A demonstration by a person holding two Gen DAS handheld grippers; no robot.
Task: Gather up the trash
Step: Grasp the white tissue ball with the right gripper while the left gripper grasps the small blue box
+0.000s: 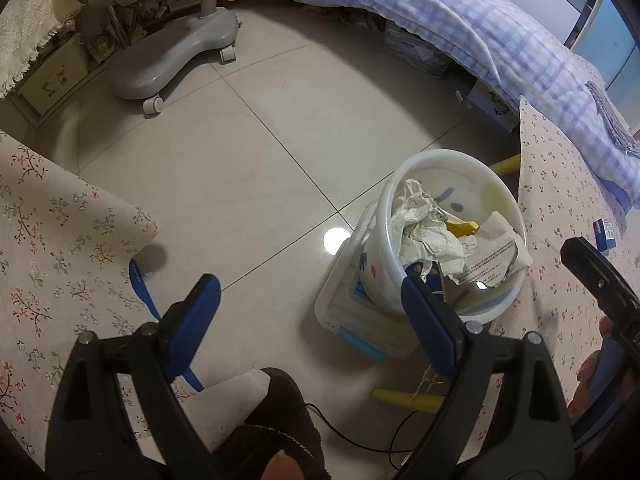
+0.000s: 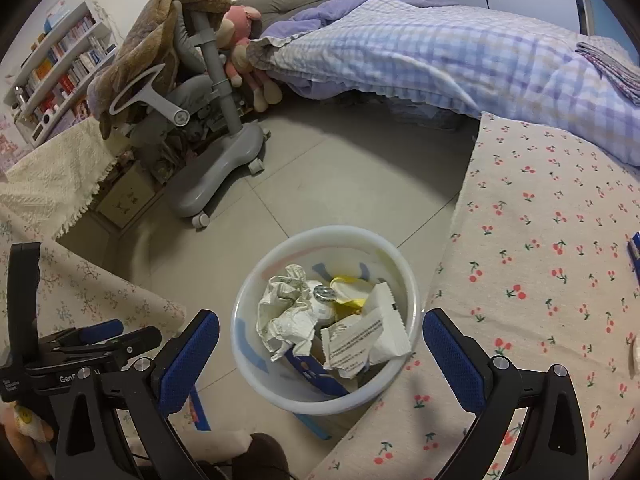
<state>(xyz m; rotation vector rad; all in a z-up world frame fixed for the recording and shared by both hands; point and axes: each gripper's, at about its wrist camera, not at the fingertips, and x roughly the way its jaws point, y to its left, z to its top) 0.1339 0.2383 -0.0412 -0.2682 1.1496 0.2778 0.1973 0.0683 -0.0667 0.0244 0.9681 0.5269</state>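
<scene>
One bin (image 2: 256, 276), two open grippers (image 2: 322, 334)

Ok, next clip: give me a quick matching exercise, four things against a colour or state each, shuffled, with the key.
Things:
1. white bin
2. right gripper
3. crumpled paper
4. chair base

Descriptions:
A. grey, on castors
B. inside the bin, beside a printed packet
C. open, nothing between its jaws
D. on the floor between two cloth-covered surfaces

Pairs: 1-D, 2-C, 3-B, 4-A

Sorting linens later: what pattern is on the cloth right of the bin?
Red cherries on the pale pink cloth, clearest in the right wrist view.
</scene>
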